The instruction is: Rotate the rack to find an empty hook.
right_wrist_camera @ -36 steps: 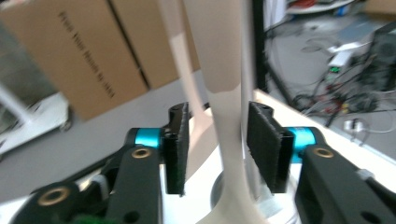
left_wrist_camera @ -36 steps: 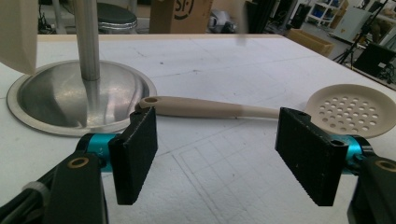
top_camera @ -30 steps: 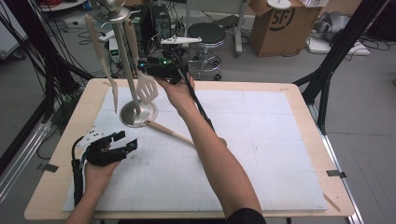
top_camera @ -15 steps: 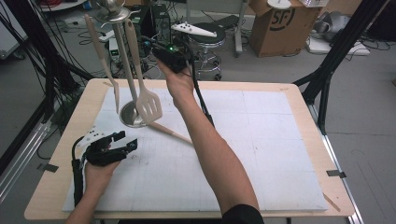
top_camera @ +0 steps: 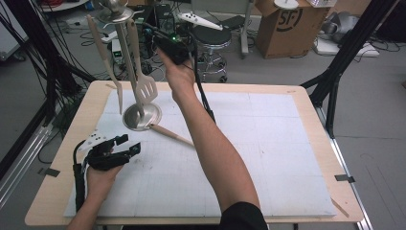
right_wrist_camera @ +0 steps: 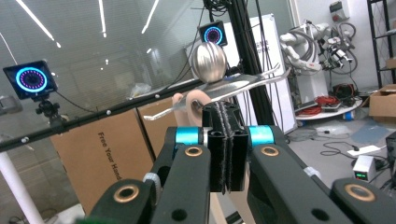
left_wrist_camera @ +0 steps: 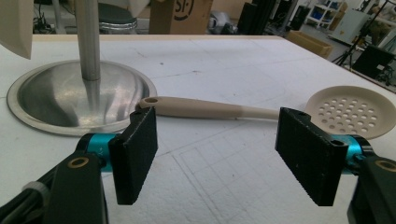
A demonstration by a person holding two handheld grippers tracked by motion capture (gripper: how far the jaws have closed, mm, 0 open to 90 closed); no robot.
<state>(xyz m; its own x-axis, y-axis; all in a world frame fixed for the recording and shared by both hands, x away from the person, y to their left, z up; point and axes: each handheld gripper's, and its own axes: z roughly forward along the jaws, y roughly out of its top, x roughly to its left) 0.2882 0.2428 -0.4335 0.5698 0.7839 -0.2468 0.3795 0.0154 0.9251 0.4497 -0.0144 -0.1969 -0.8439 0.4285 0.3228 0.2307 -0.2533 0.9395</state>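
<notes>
A: Beige plastic slotted spatula [top_camera: 145,89] — handle top pinched in the right hand-held gripper [top_camera: 173,47], jaws closed flat on it, up at the hook ring of the polished steel utensil stand [top_camera: 116,15]. In the right gripper view the handle's hole end [right_wrist_camera: 195,103] sits just under the stand's ball finial.

B: Hung yet?

A: Cannot tell whether the hole is over a hook. Blade dangles beside the steel post, above the round steel base [top_camera: 141,116]. One other beige long-handled utensil [top_camera: 106,60] already hangs on the far side.

B: Left side?

A: Left hand-held gripper [top_camera: 116,150] rests low on the white gridded desk mat [top_camera: 268,143], jaws wide apart, holding nothing. Through them, in the left gripper view: a beige perforated skimmer [left_wrist_camera: 349,109], lying flat, handle tip touching the base rim.

B: Progress?

A: My reading: one utensil hung, spatula at the hook stage, skimmer untouched. Left to do: seat and release the spatula, then lift the skimmer and hang it. Roughly midway.
</notes>
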